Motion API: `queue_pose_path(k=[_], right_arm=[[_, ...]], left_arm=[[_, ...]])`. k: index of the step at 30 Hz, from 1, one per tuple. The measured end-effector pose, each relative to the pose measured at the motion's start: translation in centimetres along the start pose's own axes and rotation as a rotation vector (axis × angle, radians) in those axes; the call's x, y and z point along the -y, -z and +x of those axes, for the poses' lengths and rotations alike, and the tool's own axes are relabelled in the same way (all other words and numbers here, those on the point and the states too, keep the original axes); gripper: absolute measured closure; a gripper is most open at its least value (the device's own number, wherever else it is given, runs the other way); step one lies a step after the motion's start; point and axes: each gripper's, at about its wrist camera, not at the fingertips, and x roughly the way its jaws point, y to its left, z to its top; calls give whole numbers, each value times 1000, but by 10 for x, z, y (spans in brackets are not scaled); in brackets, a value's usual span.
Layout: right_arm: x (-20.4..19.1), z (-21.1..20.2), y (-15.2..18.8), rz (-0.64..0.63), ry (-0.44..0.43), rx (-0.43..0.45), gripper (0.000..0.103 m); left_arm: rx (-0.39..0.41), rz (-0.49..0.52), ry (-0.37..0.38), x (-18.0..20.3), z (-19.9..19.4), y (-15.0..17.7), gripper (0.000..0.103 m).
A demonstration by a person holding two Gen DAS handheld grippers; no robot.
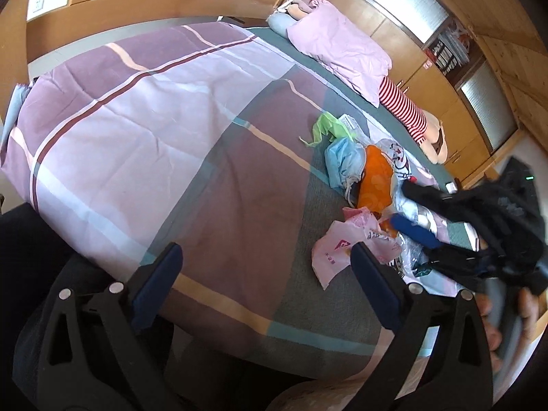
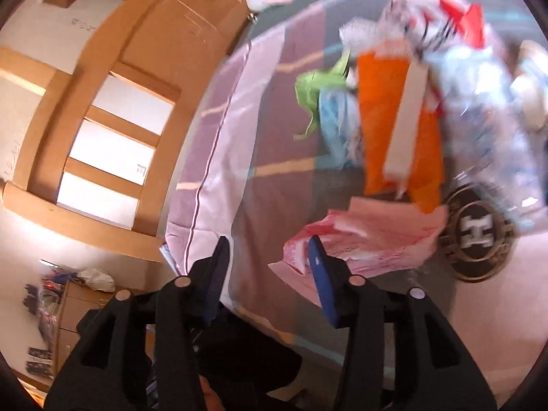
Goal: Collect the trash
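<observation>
A heap of trash lies on the purple plaid quilt [image 1: 137, 109]: a green bag [image 1: 330, 126], a blue bag [image 1: 342, 162], an orange bag [image 1: 376, 178], a pink printed bag [image 1: 342, 250] and clear plastic [image 1: 397, 157]. My left gripper [image 1: 265, 250] stands wide open just left of the pink bag, with only quilt between its fingers. My right gripper [image 1: 411, 210] hovers over the heap's right side. In the right wrist view the right gripper [image 2: 269, 241] is open with nothing in it. There the pink bag [image 2: 373, 236] lies just beyond its right finger, and the orange bag [image 2: 380, 120] lies further on.
A pink pillow [image 1: 339, 48] and a red-striped plush toy [image 1: 404, 109] lie at the bed's far side, in front of wooden cabinets [image 1: 428, 78]. A wooden frame [image 2: 102, 120] borders the bed. A black round emblem [image 2: 477, 236] sits beside the heap. A hand [image 1: 527, 311] holds the right gripper.
</observation>
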Motion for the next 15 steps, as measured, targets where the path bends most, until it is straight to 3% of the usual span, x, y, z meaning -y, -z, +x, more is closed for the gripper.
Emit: queue_pose_path(k=[3, 6, 8, 12, 14, 15], right_arm=[[2, -37, 6, -34, 81, 67, 32], [13, -62, 9, -38, 185, 112, 26], [23, -74, 8, -27, 245, 137, 24], [42, -85, 4, 37, 267, 157, 24], [49, -86, 1, 47, 285, 164, 23], [51, -83, -3, 50, 299, 166, 23]], left_arm=[[3, 119, -24, 21, 4, -3, 5], [-9, 291, -7, 57, 18, -9, 4], [-39, 450, 2, 90, 36, -15, 4], [-113, 642, 66, 122, 70, -13, 4], [-187, 664, 82, 123, 86, -8, 9], [-211, 650, 85, 121, 91, -8, 25]])
